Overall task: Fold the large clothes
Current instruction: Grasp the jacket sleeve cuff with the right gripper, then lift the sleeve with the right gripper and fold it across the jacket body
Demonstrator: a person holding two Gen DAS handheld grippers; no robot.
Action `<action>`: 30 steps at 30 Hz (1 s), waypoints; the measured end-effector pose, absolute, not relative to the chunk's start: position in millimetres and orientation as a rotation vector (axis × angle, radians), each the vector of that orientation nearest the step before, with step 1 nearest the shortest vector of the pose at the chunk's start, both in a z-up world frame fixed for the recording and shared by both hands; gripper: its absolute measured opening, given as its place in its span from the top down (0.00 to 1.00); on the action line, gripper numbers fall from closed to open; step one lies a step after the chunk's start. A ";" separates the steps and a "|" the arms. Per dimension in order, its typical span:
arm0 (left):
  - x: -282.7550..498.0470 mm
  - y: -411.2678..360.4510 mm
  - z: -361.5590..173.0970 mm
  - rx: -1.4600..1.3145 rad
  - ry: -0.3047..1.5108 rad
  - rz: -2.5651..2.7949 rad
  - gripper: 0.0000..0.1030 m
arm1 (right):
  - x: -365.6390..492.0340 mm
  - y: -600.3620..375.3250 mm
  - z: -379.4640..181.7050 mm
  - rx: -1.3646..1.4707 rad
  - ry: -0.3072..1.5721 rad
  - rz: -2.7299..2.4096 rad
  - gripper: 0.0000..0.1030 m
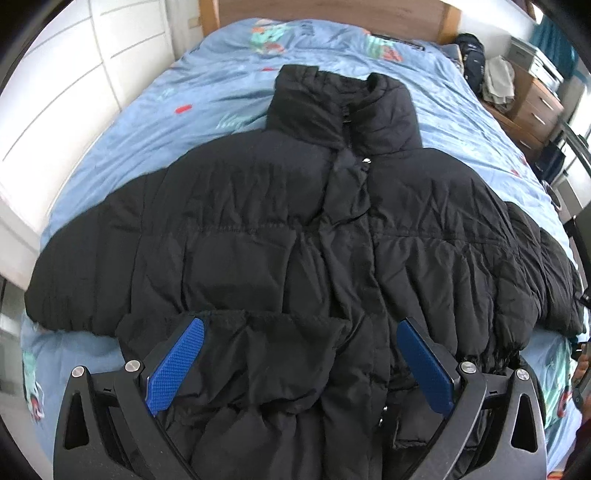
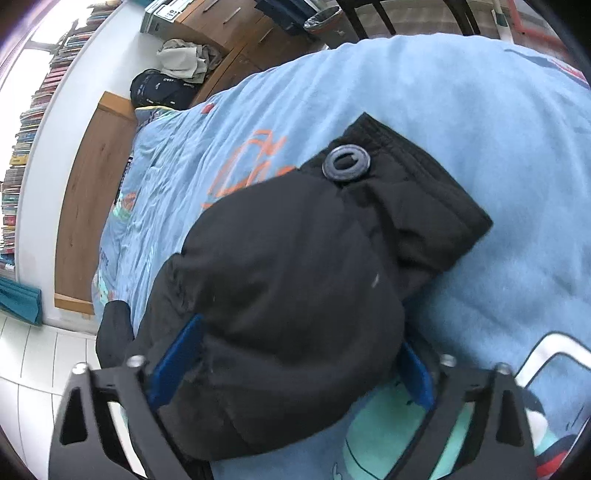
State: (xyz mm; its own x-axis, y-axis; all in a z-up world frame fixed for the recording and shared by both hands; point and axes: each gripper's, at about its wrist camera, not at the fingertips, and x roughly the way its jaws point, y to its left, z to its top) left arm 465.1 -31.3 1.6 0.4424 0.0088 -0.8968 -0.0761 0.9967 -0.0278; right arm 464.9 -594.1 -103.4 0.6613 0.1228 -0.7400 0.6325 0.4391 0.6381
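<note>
A black puffer jacket (image 1: 295,221) lies front up on the blue bed cover (image 1: 184,96), collar toward the headboard, sleeves spread left and right. My left gripper (image 1: 301,338) is open above the jacket's hem, its blue pads (image 1: 177,365) wide apart with the lower front panel between them. In the right wrist view, the right gripper (image 2: 299,332) is open around the jacket's sleeve (image 2: 288,288). The sleeve's cuff (image 2: 417,199) with a round grey snap (image 2: 346,163) lies beyond the fingers. The sleeve bulk hides most of both blue pads (image 2: 181,354).
A white wardrobe (image 1: 66,92) stands left of the bed. A wooden headboard (image 1: 325,14) is at the far end. A wooden dresser (image 1: 532,107) with clothes and a dark bag (image 2: 162,88) stands right of the bed. Bookshelves (image 2: 22,147) line the wall.
</note>
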 end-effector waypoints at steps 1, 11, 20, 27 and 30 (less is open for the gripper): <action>464.1 -29.5 1.9 -0.071 1.115 0.055 0.01 | 465.1 -594.4 -103.1 1.094 0.822 -0.373 0.19; 450.3 -0.6 31.5 -0.058 1.061 0.096 0.01 | 462.3 -596.3 -75.8 1.065 0.756 -0.345 0.88; 433.1 40.7 52.5 -0.114 1.026 0.149 0.01 | 501.8 -563.5 -11.1 0.914 0.716 -0.265 0.91; 422.2 74.6 72.6 -0.136 1.019 0.192 0.01 | 542.0 -498.6 48.1 0.775 0.701 -0.129 0.91; 416.3 95.3 78.9 -0.174 1.022 0.198 0.01 | 561.3 -462.6 70.6 0.726 0.699 -0.047 0.91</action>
State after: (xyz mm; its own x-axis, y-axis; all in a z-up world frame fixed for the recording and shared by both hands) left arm 416.3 95.3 78.9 0.5065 0.0823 -0.8583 -0.2443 0.9683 -0.0514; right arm 561.3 -462.6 70.6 0.7745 0.1940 -0.6020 0.2722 0.7569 0.5941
